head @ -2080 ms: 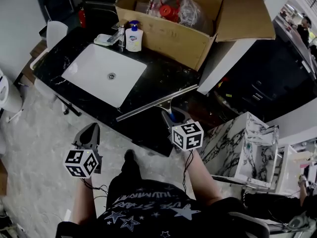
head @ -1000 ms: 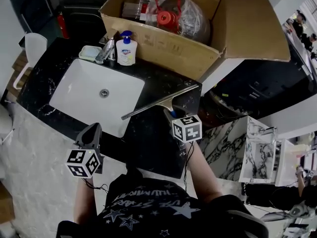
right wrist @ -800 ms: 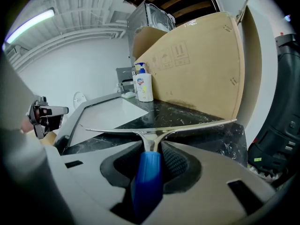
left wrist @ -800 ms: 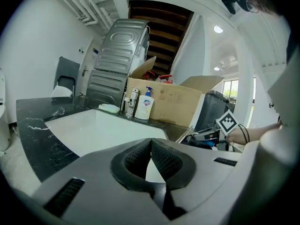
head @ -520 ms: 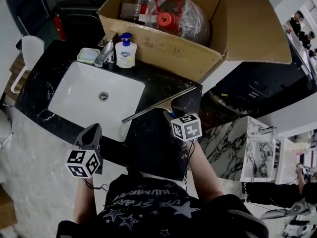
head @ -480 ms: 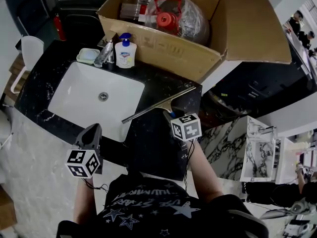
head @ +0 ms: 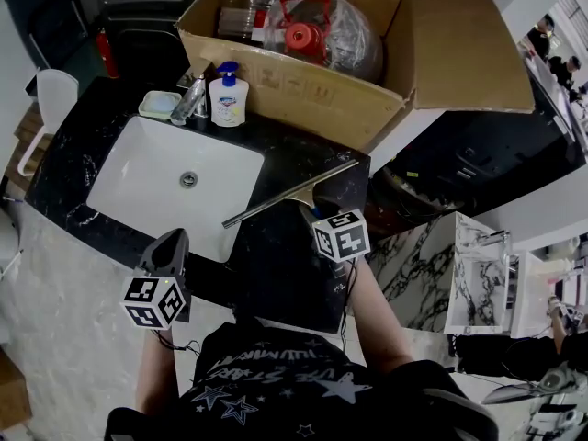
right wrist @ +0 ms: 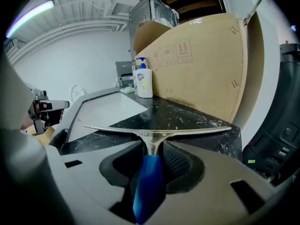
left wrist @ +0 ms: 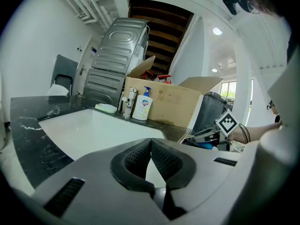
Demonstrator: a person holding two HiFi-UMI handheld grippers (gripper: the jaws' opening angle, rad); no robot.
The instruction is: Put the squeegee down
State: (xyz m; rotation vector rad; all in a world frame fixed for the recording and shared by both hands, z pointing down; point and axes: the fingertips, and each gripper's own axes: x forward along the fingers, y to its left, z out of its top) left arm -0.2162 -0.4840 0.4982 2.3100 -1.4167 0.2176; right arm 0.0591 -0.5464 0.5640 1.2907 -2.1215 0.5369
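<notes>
Clamping the squeegee (right wrist: 154,132) handle, the right hand-held gripper (right wrist: 152,148) holds its blade over the counter (right wrist: 187,116) ahead, while the left hand-held gripper (left wrist: 151,146) sits closed and empty.

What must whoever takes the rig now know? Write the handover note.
Right claw: shut on the blue handle of the squeegee, blade level above the black countertop, right of the sink and in front of the cardboard box.
Left claw: shut, empty, held off the counter's near edge.
Done: squeegee is over the counter, not set down.
Left: lower it onto the countertop, open the right claw, back away.
</notes>
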